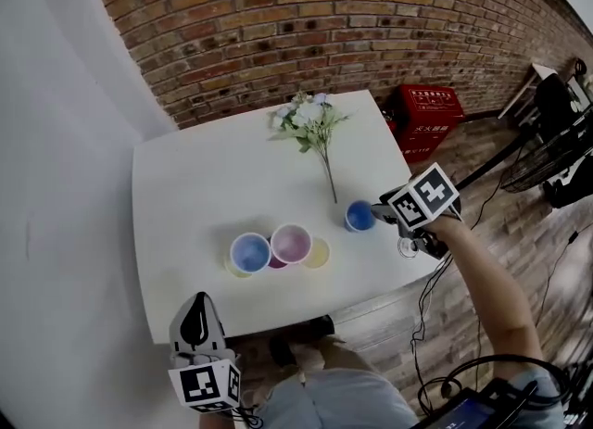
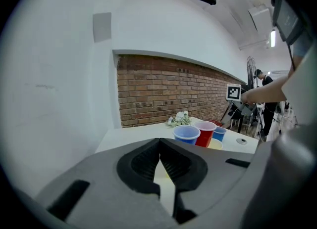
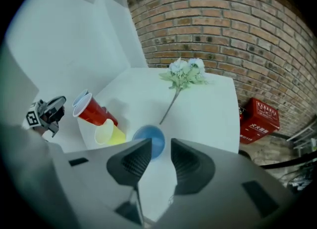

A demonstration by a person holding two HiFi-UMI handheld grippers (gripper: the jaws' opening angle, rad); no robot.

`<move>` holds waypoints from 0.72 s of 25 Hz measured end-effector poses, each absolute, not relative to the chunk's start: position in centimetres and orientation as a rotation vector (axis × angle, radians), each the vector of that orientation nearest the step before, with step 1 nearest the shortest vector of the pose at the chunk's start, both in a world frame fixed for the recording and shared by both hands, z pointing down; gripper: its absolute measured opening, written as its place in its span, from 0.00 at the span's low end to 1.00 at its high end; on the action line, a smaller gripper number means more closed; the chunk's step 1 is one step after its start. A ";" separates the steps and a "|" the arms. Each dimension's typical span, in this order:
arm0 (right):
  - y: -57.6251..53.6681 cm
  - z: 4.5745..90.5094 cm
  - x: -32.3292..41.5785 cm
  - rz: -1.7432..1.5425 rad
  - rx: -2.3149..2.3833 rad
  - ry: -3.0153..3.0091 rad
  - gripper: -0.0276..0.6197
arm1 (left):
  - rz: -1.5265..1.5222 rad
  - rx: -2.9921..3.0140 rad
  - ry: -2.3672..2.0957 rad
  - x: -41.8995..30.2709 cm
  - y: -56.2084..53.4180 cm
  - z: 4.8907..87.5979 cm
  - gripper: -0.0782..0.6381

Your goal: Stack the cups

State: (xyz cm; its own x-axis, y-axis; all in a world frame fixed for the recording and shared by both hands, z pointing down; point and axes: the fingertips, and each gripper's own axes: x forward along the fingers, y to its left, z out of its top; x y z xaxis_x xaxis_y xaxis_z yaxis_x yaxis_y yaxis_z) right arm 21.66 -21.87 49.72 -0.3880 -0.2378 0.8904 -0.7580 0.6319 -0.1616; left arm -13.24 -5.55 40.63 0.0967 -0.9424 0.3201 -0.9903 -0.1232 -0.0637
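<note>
**Left claw**: jaws together at the tips, nothing between them. In the head view it sits off the near edge of the bench, at lower left, well apart from all the cups.

**Right claw**: jaws apart, nothing clamped. It points steeply down over the right side of the bench. The small blue cup shows beyond the gap between the jaws – not between the pads and not touched. In the head view this claw is just beside that cup, on the cup's right.

**Cups:** all stand upright on the bench, mouths up, none nested in another.
- The small blue cup stands alone, near the right edge.
- Three cups form a tight group near the front edge – a light blue cup at the left, a red cup in the middle and a yellow cup at the right.

**Other items:** a spray of artificial flowers lies at the far side of the bench. A red box stands on the floor against the brick wall.
</note>
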 end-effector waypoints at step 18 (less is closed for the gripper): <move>-22.8 52.0 21.1 0.692 0.768 -1.857 0.07 | 0.441 2.166 -1.948 -13.6 -4.9 42.0 0.12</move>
State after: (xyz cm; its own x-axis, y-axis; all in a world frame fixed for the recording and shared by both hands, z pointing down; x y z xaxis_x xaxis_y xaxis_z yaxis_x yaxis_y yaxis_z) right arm 21.11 -22.83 51.97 -0.3271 -0.2049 0.9225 -0.7586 0.6391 -0.1270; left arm -13.62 -4.88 42.02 0.0901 -0.9338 0.3462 -0.9919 -0.1153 -0.0530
